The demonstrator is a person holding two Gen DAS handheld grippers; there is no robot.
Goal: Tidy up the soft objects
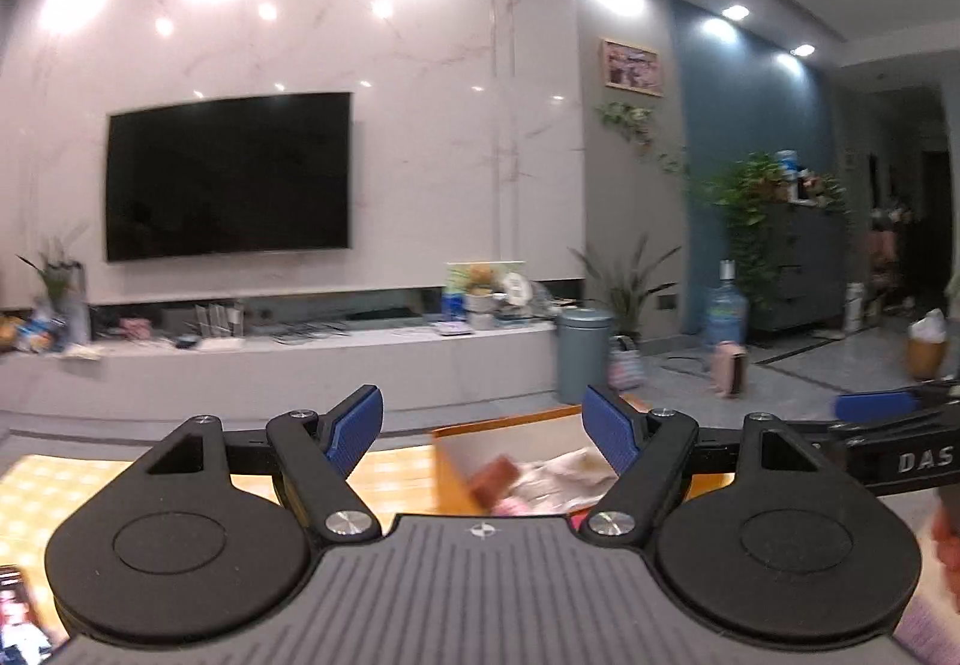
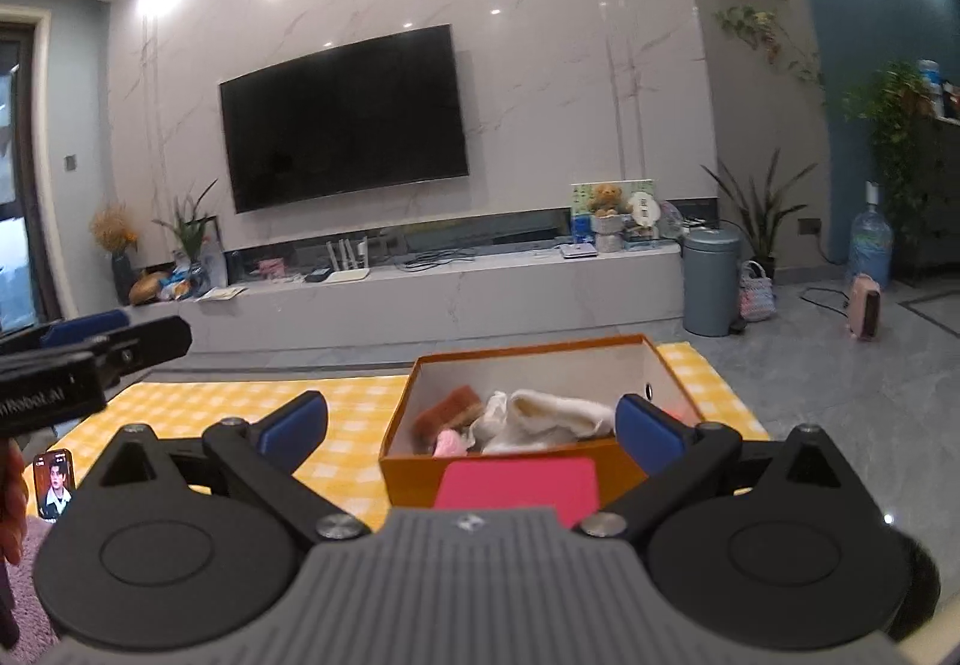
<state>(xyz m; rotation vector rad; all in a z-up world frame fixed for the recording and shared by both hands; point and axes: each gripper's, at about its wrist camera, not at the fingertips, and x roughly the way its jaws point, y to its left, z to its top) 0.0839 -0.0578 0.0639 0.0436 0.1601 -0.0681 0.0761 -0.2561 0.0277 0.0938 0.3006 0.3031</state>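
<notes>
Both tools are raised above the table, and each claw stands wide with nothing between its blue pads: the left gripper and the right gripper. The soft objects are already inside the orange box, which sits on the yellow checked cloth: a white cloth, a brown sponge and a small pink piece. A pink-red flat thing lies against the front of the box, and I cannot tell if it is a lid or one more soft item. If it must go in, I think the right gripper should come down over the front wall, not through it, and close on the edge gently, because soft things fold. To the left of the box the cloth has open room for moving, but a phone lies near the left corner.
</notes>
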